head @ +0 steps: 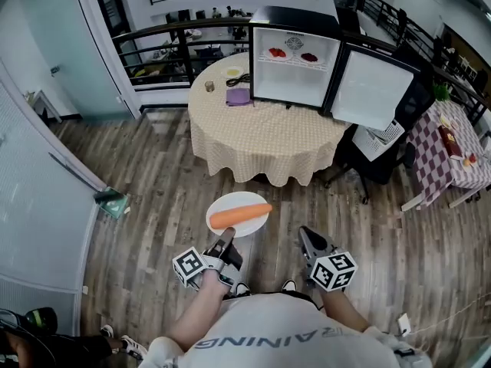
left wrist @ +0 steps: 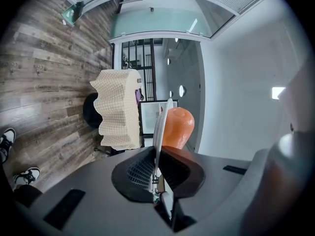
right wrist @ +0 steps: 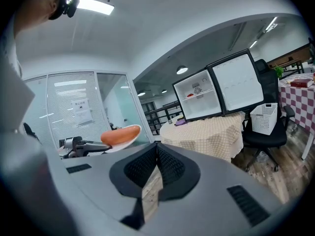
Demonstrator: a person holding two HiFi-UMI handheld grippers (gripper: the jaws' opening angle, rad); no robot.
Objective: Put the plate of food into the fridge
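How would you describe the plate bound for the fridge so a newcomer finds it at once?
Find the round table with the checked cloth, where the open fridge stands. On its near side, over the wood floor, the left hand-held gripper clamps the rim of a white plate. Unlike the small dish on the table, it carries one long orange carrot.

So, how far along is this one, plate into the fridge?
Done: the fridge on the table already stands with its door swung open, and the plate with the carrot is held in the air. In hand: the left gripper is clamped on the plate's rim, well short of the table; the right gripper is shut and empty. Left: carry it over, set it on a shelf, let go.
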